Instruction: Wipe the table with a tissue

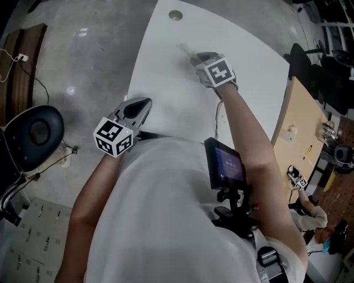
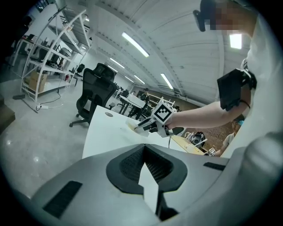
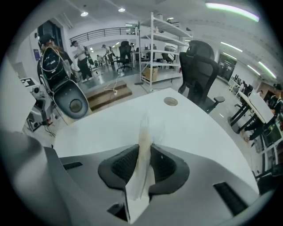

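Grey polished floor spreads around a white surface with a rounded far edge, seen from steeply above. The person leaning over it wears a white shirt, and a small dark screen sits on a mount at the chest. In the right claw view, a black office chair stands just beyond the far edge of the surface.

The right arm reaches well out over the surface. Its right claw is pinching a tissue. The tissue is squeezed into a thin upright fold between the jaws, and its free end trails forward onto the surface ahead of the tips. In the head view that end is only a faint blur.

The left claw is held back over the near left edge of the surface, close to the person's body and well apart from the right one. Its jaws are pressed nearly together and empty, with only a sliver of white surface showing between them.

A small round cable port is set into the surface near its far edge, beyond the tissue.
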